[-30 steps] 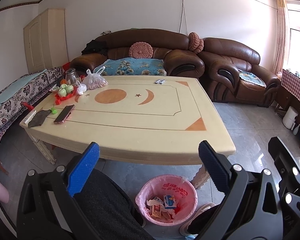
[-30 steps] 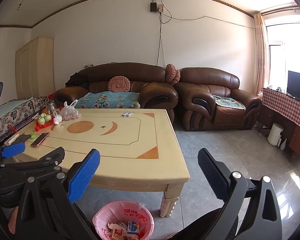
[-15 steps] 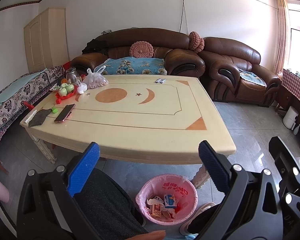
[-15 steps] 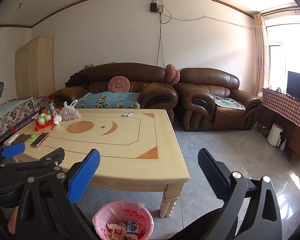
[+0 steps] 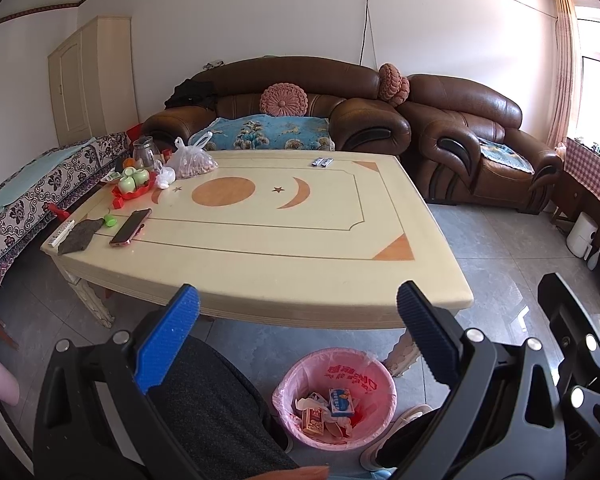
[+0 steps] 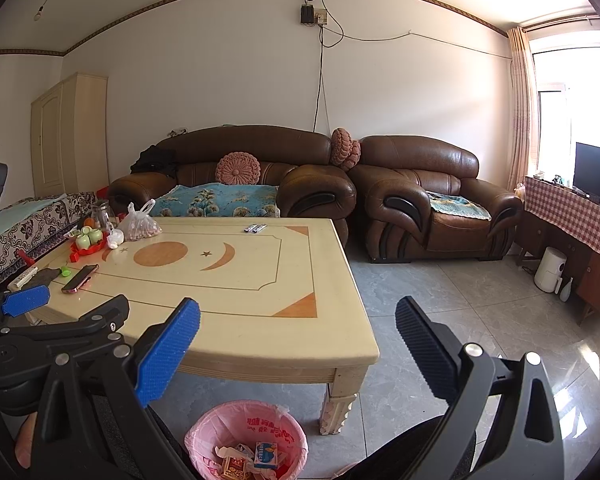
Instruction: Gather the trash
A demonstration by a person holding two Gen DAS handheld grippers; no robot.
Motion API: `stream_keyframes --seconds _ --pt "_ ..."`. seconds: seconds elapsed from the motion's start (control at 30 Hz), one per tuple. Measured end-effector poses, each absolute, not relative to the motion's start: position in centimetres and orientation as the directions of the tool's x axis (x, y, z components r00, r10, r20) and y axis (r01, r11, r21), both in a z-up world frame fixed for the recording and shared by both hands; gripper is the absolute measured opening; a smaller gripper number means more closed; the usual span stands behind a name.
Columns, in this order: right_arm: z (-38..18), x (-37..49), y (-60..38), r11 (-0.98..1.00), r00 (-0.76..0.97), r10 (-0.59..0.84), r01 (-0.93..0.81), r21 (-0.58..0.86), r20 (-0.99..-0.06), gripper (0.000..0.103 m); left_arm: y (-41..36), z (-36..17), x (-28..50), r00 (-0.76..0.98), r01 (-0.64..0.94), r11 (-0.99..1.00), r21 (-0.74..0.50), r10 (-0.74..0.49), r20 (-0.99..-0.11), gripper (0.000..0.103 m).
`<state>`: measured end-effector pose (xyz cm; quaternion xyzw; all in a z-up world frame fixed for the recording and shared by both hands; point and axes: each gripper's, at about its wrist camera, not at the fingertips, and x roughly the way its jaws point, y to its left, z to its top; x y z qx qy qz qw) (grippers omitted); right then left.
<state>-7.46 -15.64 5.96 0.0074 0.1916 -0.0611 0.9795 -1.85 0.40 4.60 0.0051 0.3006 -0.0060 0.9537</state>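
We are holding both the left hand-held gripper (image 5: 298,322) and right hand-held gripper (image 6: 298,328) wide and empty. Below them, the pink bin (image 5: 334,398) is already holding wrappers; ahead, the surface (image 5: 260,240) is looking nearly cleared.

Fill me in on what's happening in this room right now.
A person holds the left gripper and the right gripper, both open and empty, above the near edge of the table. The pink bin on the floor below already contains small cartons and wrappers. A phone, a bag and cups sit at the table's far left.
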Motion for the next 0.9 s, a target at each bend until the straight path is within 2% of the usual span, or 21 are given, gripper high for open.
stream_keyframes --seconds 0.8,0.9 --pt "5.98 -7.47 -15.75 0.993 0.920 -0.109 0.116 -0.003 -0.376 0.096 0.59 4.73 -2.12 0.833 0.002 1.000 0.014 0.006 -0.554 0.097" --pt "6.00 -7.59 -15.88 0.993 0.921 -0.109 0.117 -0.001 -0.373 0.096 0.65 4.62 -1.94 0.820 0.017 1.000 -0.001 -0.015 -0.572 0.097"
